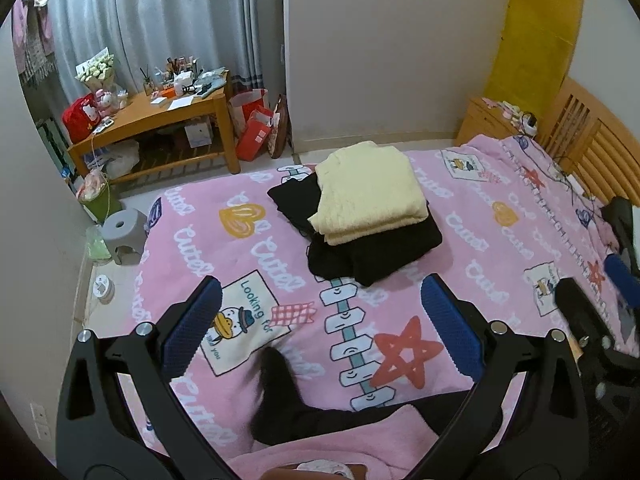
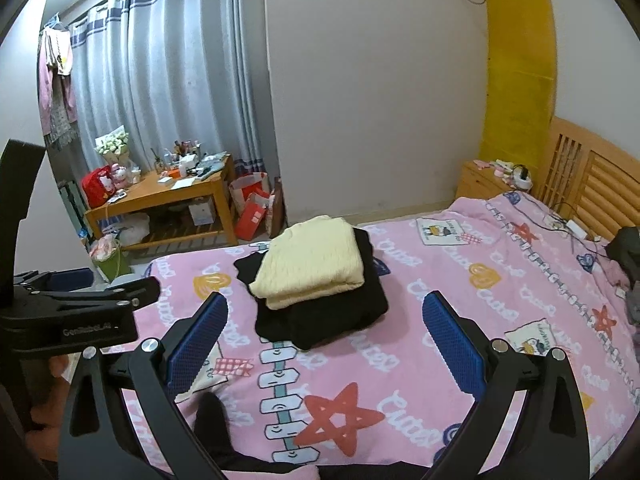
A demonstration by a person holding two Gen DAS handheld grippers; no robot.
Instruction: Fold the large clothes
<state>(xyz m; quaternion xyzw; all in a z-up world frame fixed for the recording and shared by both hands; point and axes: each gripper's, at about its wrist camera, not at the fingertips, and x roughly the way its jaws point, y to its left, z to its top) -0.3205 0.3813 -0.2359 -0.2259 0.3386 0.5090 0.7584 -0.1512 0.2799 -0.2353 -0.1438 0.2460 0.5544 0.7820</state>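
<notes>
A black garment lies at 6 o'clock, cut off by the frame edge, one narrow end pointing to 12. Both the left claw and right claw gape wide, empty, above the pink blanket. Folded cream sweater tops a black pile at 12.

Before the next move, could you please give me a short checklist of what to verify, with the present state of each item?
1. Left gripper jaws open and holding nothing: ok.
2. Right gripper jaws open and holding nothing: ok.
3. Cream sweater folded, lying on top of the stack: ok.
4. Black garment under it fully folded: cannot tell.
5. Loose black cloth at the near edge of the bed folded: not ok.
</notes>
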